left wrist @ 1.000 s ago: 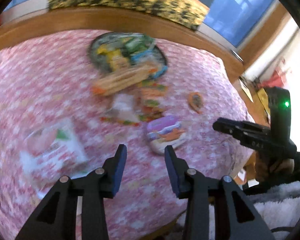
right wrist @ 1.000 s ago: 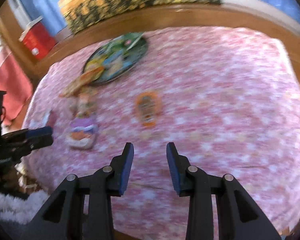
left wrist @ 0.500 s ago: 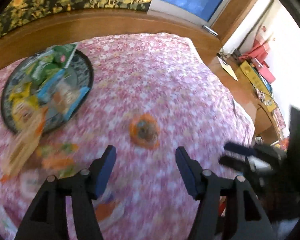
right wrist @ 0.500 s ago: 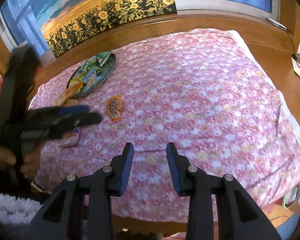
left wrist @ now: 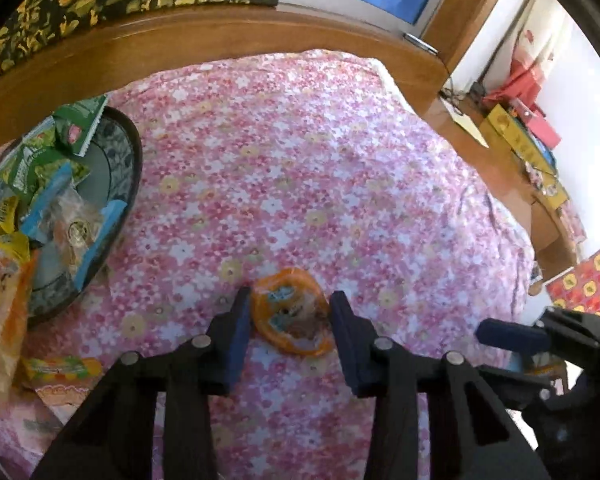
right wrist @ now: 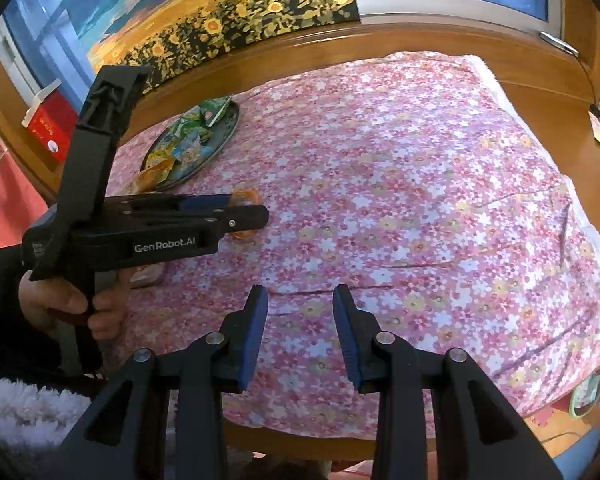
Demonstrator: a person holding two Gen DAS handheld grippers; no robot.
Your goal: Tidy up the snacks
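Note:
A small orange snack packet [left wrist: 288, 316] lies on the pink flowered cloth [left wrist: 320, 184]. My left gripper [left wrist: 290, 300] straddles it and its jaws are closing, both pads touching the packet's sides. From the right wrist view the left gripper [right wrist: 260, 210] reaches in from the left, with the orange packet [right wrist: 246, 196] showing around its tips. A dark round plate [left wrist: 134, 168] at the far left holds several green, blue and yellow snack packets. My right gripper [right wrist: 300, 296] hovers over bare cloth near the front edge, open and holding nothing.
A long orange packet [left wrist: 8, 320] and a small colourful packet [left wrist: 60, 368] lie on the cloth below the plate. A wooden ledge [left wrist: 220, 36] runs behind the bed. A person's hand [right wrist: 68, 300] grips the left tool. Boxes clutter the shelf [left wrist: 532, 140] at right.
The left gripper swept right from the purple packet to the orange packet, opened wide, then narrowed around it. The right gripper drew back towards the front edge, then kept still.

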